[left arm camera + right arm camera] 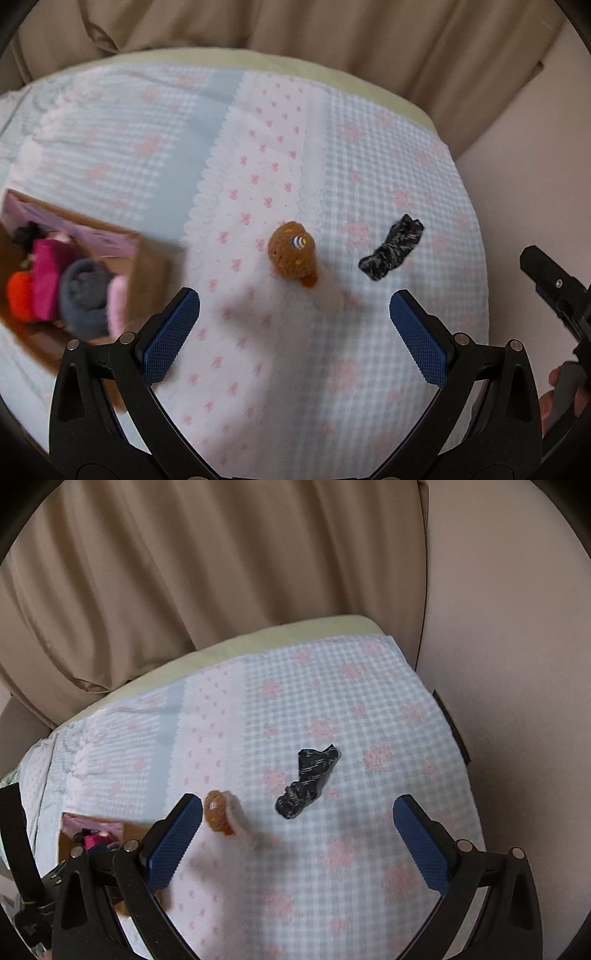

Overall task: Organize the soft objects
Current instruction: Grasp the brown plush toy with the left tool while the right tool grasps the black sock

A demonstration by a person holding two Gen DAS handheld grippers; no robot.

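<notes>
A brown knitted soft toy (293, 253) with a small striped patch lies on the bed cover, just ahead of my open, empty left gripper (293, 314). A black patterned sock (392, 252) lies to its right. A cardboard box (144, 266) at the left holds a grey rolled sock (86, 295), a magenta cloth (46, 280), an orange item (18, 295) and a pink item. In the right wrist view my right gripper (297, 821) is open and empty, with the black sock (308, 784) just ahead of it and the brown toy (221, 812) by the left finger.
The bed cover (369, 166) is blue-checked with pink bows and a white strip down the middle. Beige curtains (184, 572) hang behind the bed. A wall (498, 627) lies at the right, close to the bed edge. The right gripper body (557, 295) shows at the left view's right edge.
</notes>
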